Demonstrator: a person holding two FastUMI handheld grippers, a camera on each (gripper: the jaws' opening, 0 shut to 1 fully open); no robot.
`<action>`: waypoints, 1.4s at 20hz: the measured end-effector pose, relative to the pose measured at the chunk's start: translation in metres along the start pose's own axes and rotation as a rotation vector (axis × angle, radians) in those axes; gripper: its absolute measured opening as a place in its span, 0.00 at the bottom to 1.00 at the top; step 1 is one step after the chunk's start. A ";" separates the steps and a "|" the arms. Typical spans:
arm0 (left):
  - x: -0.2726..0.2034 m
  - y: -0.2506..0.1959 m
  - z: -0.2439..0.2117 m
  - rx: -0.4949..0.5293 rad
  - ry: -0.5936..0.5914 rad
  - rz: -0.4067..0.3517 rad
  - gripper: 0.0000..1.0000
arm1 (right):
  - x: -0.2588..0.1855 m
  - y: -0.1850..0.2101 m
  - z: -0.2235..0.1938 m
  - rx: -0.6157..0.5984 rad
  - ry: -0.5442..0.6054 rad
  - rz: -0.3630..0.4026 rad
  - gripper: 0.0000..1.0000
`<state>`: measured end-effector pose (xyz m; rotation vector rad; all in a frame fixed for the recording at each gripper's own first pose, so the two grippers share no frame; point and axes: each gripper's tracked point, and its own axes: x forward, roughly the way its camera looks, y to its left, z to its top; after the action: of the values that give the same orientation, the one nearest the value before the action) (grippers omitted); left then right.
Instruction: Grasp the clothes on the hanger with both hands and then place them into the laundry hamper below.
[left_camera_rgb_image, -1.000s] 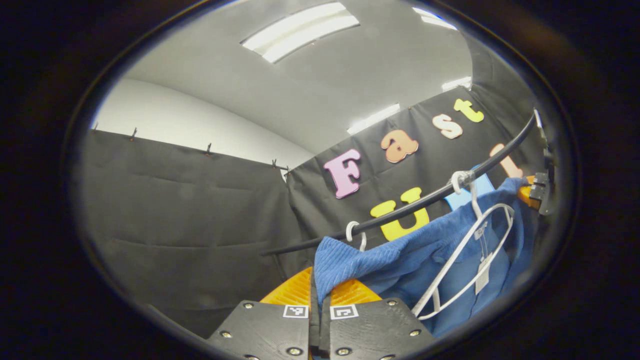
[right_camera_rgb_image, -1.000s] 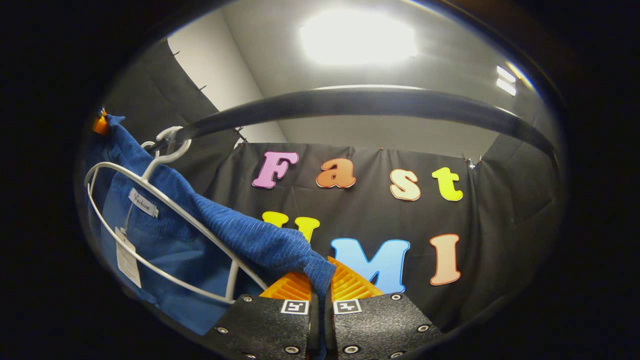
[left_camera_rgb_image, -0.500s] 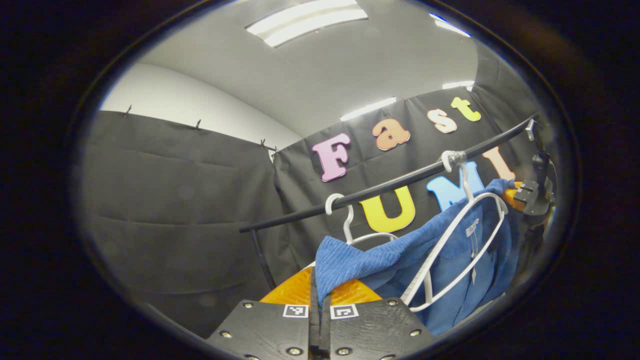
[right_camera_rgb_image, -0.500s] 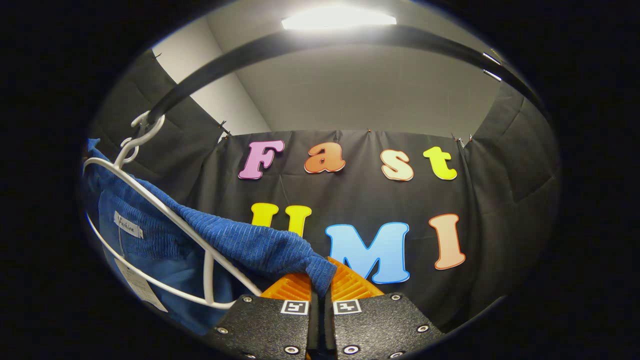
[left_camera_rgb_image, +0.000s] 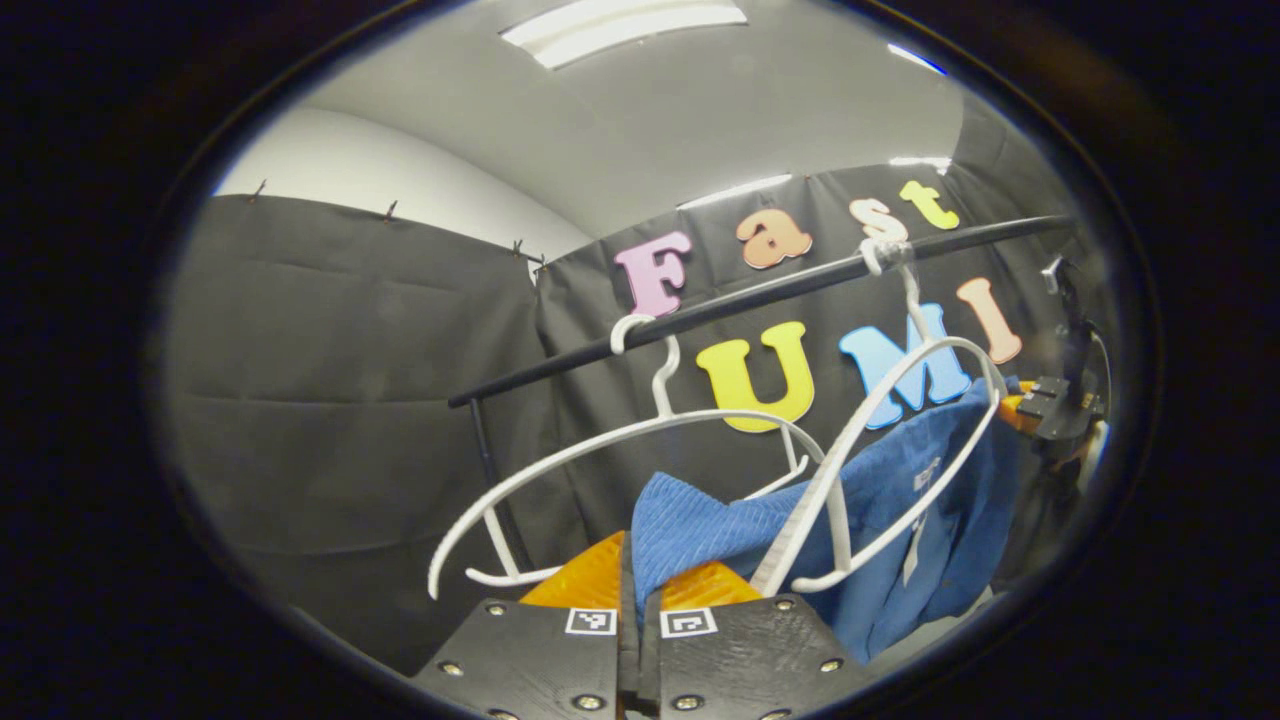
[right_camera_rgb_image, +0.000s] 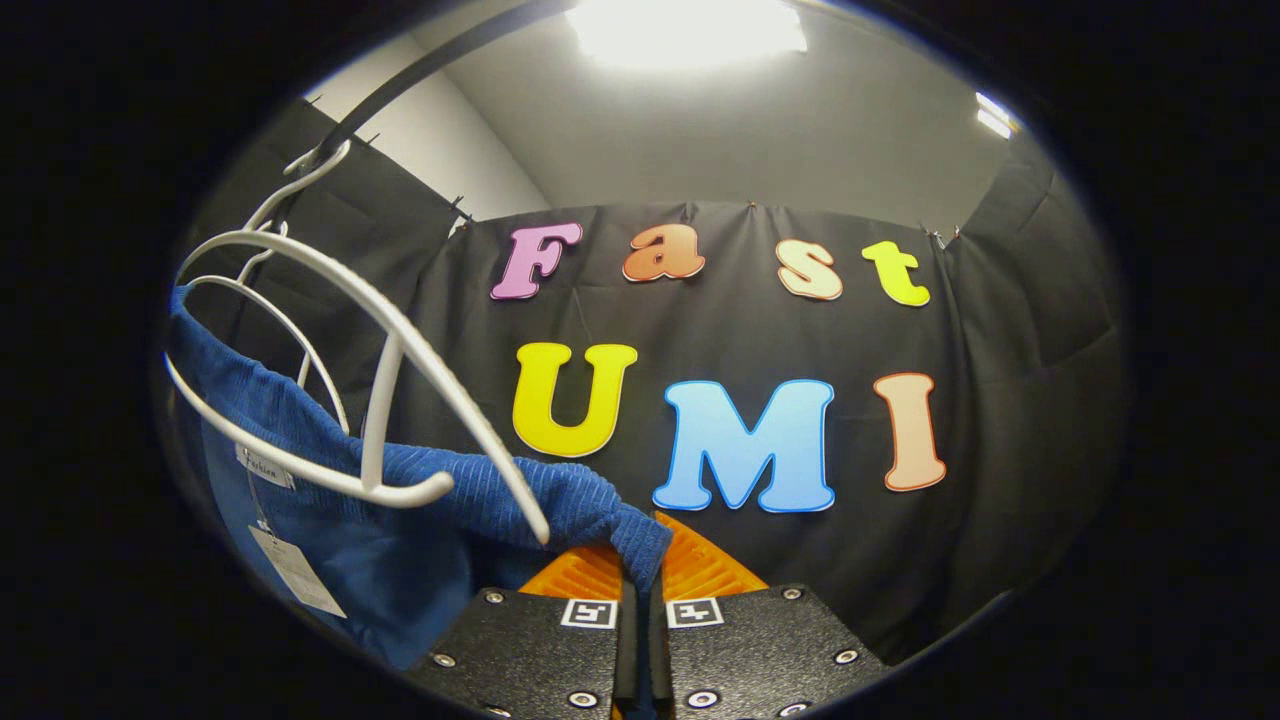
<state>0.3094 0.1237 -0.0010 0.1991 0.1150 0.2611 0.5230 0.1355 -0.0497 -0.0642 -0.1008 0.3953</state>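
L gripper (left_camera_rgb_image: 640, 585) clamped on one shoulder of blue garment (left_camera_rgb_image: 900, 540); R gripper (right_camera_rgb_image: 640, 570) pinching the other shoulder, cloth (right_camera_rgb_image: 400, 560) sagging btwn.

Since 1 s ago: both hands lower, garment slid down off white hanger (left_camera_rgb_image: 900, 420), whose arms now stand bare above the cloth; hanger w/ a second bare one (left_camera_rgb_image: 620, 440) on rail (left_camera_rgb_image: 760, 295) behind.

Judgement: garment nearly free; next, lower to hamper.
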 end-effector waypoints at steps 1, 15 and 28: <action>-0.002 0.001 -0.004 -0.005 0.006 0.003 0.01 | -0.003 0.002 -0.006 -0.005 0.009 0.007 0.04; -0.034 0.009 -0.057 -0.065 0.083 0.015 0.01 | -0.051 0.023 -0.058 -0.045 0.118 0.069 0.04; -0.101 0.021 -0.023 -0.126 0.016 -0.086 0.00 | -0.153 0.049 0.000 0.049 0.138 0.030 0.04</action>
<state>0.2044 0.1207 -0.0105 0.0671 0.1220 0.1835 0.3637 0.1213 -0.0672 -0.0448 0.0464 0.4215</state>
